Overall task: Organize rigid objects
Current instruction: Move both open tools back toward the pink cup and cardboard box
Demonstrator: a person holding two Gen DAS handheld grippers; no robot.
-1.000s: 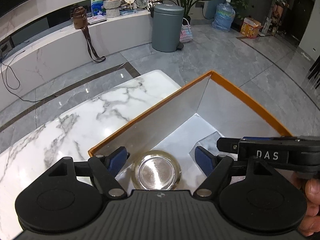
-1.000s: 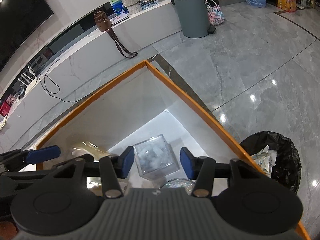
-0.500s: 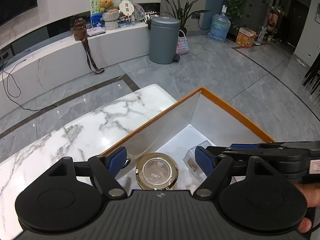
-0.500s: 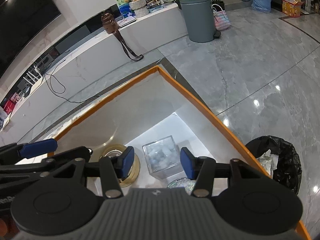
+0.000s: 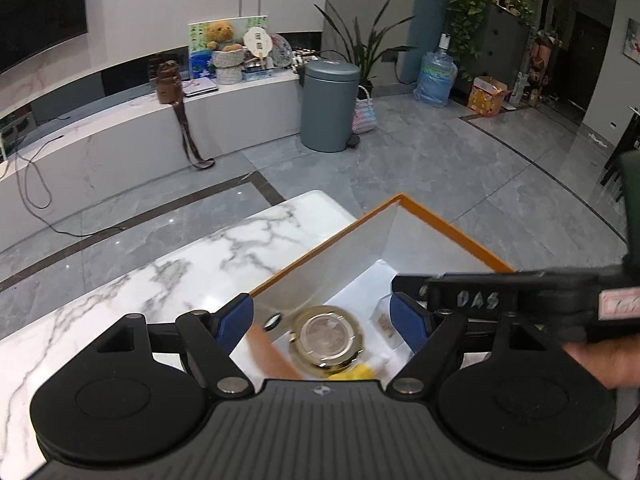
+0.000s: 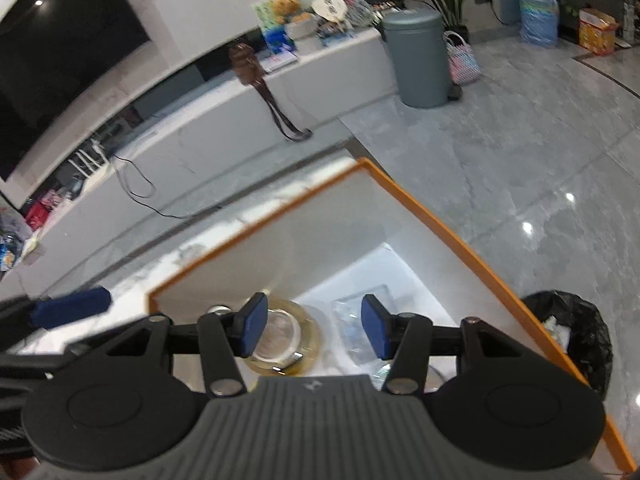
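An orange-rimmed box [image 5: 452, 227] stands on the marble table [image 5: 168, 272]. A round gold-rimmed tin [image 5: 327, 336] lies on its white floor, with a clear plastic cube [image 5: 385, 322] to its right. My left gripper [image 5: 322, 322] is open and empty above the tin. My right gripper [image 6: 313, 330] is open and empty, above the box [image 6: 432, 216], between the tin [image 6: 280, 336] and the cube [image 6: 354, 320]. A yellow object [image 5: 354, 374] and an orange one [image 5: 272, 354] show at the box's near side, blurred.
The right gripper's arm [image 5: 520, 300] crosses the box's right side in the left wrist view. A black-lined waste bin [image 6: 576, 332] stands on the floor right of the table. A grey pedal bin [image 5: 330, 106] and a low white bench [image 5: 120, 136] stand far behind.
Both grippers have lifted and drawn back from the box. The tin and the cube stay on the box floor. More of the table and room shows.
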